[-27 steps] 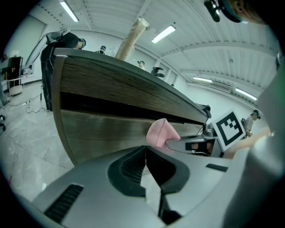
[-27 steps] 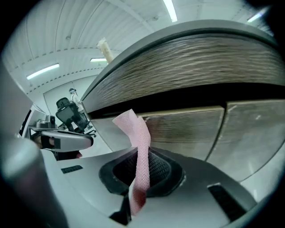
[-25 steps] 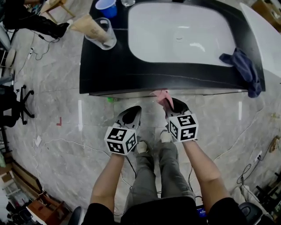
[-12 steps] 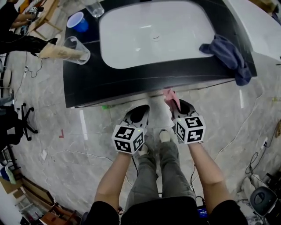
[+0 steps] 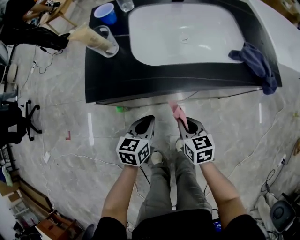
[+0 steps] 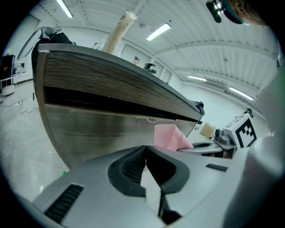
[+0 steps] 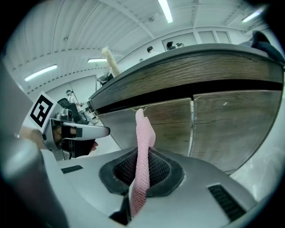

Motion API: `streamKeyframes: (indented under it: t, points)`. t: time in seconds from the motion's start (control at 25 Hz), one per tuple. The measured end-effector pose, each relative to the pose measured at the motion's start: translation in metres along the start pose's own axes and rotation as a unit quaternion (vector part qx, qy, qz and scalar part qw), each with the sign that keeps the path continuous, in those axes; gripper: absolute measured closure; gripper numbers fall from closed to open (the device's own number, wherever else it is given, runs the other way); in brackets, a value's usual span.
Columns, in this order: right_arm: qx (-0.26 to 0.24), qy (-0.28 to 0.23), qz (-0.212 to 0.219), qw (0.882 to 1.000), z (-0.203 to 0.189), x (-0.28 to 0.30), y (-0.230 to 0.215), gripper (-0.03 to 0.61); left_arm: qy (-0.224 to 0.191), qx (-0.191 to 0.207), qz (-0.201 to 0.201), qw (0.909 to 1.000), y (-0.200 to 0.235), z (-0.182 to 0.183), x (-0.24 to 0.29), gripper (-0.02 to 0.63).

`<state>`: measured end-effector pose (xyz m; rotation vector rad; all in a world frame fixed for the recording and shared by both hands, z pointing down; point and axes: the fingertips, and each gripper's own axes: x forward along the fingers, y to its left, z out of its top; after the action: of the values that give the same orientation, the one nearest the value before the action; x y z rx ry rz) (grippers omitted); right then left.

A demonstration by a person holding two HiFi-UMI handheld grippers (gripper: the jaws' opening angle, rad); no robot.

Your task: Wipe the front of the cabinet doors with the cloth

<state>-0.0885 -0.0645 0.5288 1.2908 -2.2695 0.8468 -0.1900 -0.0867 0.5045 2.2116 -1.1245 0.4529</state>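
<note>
My right gripper [image 5: 184,123] is shut on a pink cloth [image 5: 177,111], which sticks up out of its jaws [image 7: 143,151]. The cloth's tip lies just short of the counter's front edge in the head view. The wood-grain cabinet doors [image 7: 213,124] stand close ahead under the dark countertop [image 5: 140,84], with a vertical seam between two of them. My left gripper [image 5: 142,125] is beside it on the left, shut with nothing in it, facing the cabinet front [image 6: 98,129]. The left gripper view also shows the pink cloth [image 6: 171,137] and the right gripper [image 6: 222,140].
A white sink basin [image 5: 187,33] is set in the countertop. On the counter lie a dark blue cloth [image 5: 257,64] at right, a clear cup with a paper roll [image 5: 101,40] and a blue cup [image 5: 104,11] at left. An office chair [image 5: 18,122] and cables are on the floor.
The head view has swung about. Both grippers stay side by side before the cabinet; the pink cloth now lies a little farther back from the counter's front edge.
</note>
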Motion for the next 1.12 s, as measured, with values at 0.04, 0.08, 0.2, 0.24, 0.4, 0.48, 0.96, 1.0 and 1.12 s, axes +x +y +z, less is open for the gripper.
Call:
streamKeyframes:
  t: [0.04, 0.08, 0.2, 0.24, 0.4, 0.48, 0.96, 1.0, 1.12]
  points:
    - [-0.006, 0.003, 0.009, 1.000, -0.001, 0.006, 0.011, 0.537, -0.002, -0.006, 0.009, 0.9999, 0.010, -0.003, -0.009, 0.606]
    - [-0.012, 0.006, 0.018, 1.000, -0.002, 0.012, 0.021, 0.537, -0.004, -0.012, 0.019, 0.9997, 0.019, -0.007, -0.017, 0.606]
    - [-0.034, 0.017, 0.046, 0.998, -0.006, 0.034, 0.055, 0.537, -0.009, -0.030, 0.046, 0.9985, 0.045, -0.021, -0.044, 0.606]
    - [-0.043, 0.022, 0.055, 0.997, -0.008, 0.042, 0.066, 0.537, -0.011, -0.035, 0.054, 0.9979, 0.053, -0.026, -0.053, 0.606]
    - [-0.075, 0.038, 0.093, 0.992, -0.008, 0.072, 0.115, 0.537, -0.032, -0.067, 0.088, 0.9934, 0.088, -0.037, -0.090, 0.606]
    - [-0.085, 0.040, 0.107, 0.990, -0.007, 0.086, 0.135, 0.537, -0.045, -0.084, 0.104, 0.9900, 0.106, -0.042, -0.105, 0.606]
    - [-0.143, 0.069, 0.125, 0.979, 0.002, 0.170, 0.178, 0.537, -0.060, -0.105, 0.154, 0.9807, 0.158, -0.055, -0.143, 0.606]
    - [-0.144, 0.069, 0.123, 0.980, 0.004, 0.172, 0.175, 0.537, -0.058, -0.103, 0.153, 0.9811, 0.158, -0.055, -0.142, 0.606]
    - [-0.144, 0.069, 0.113, 0.981, 0.008, 0.170, 0.163, 0.537, -0.050, -0.096, 0.145, 0.9835, 0.154, -0.055, -0.134, 0.606]
